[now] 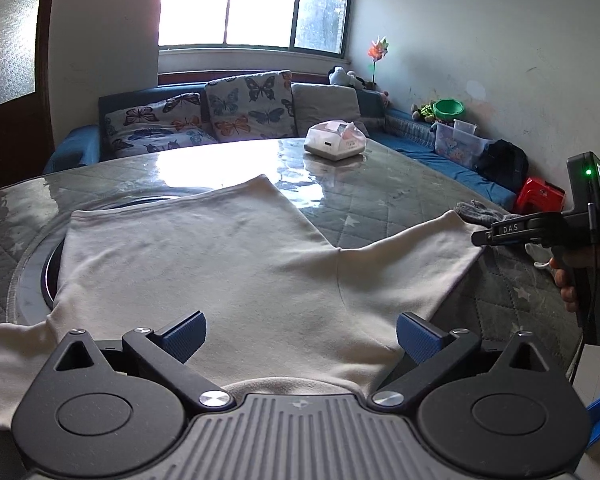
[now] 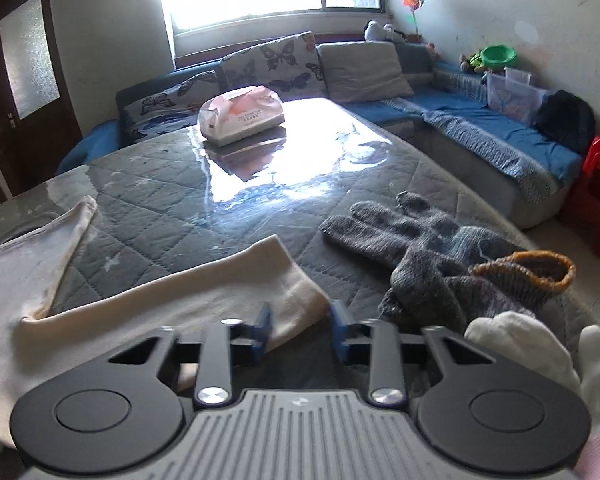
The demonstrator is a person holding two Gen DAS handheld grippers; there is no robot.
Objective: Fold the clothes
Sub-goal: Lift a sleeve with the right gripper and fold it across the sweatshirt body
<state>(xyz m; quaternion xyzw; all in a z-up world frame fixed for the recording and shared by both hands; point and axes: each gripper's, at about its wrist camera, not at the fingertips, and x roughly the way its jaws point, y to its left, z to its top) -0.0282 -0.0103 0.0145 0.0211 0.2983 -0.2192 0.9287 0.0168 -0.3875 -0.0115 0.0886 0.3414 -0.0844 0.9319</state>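
Observation:
A cream long-sleeved shirt [image 1: 220, 248] lies spread flat on the quilted table [image 1: 380, 200]. My left gripper [image 1: 300, 334] hovers over its near edge by the neckline, open wide, with nothing between its blue pads [image 1: 184, 334]. The right sleeve [image 1: 412, 264] stretches out to the right. In the left wrist view my right gripper [image 1: 478, 239] is at the cuff, held in a person's hand [image 1: 568, 280]. In the right wrist view the right gripper [image 2: 300, 326] has its jaws a narrow gap apart, with the sleeve cuff [image 2: 296, 300] lying between them. The pads do not visibly pinch it.
Grey knitted gloves [image 2: 420, 248] and a white glove [image 2: 520, 344] lie right of the cuff. A tissue pack [image 2: 240, 114] sits at the far side of the table. A round inset rim [image 1: 32, 280] shows under the shirt. A sofa [image 2: 480, 128] and red stool [image 2: 596, 192] stand beyond.

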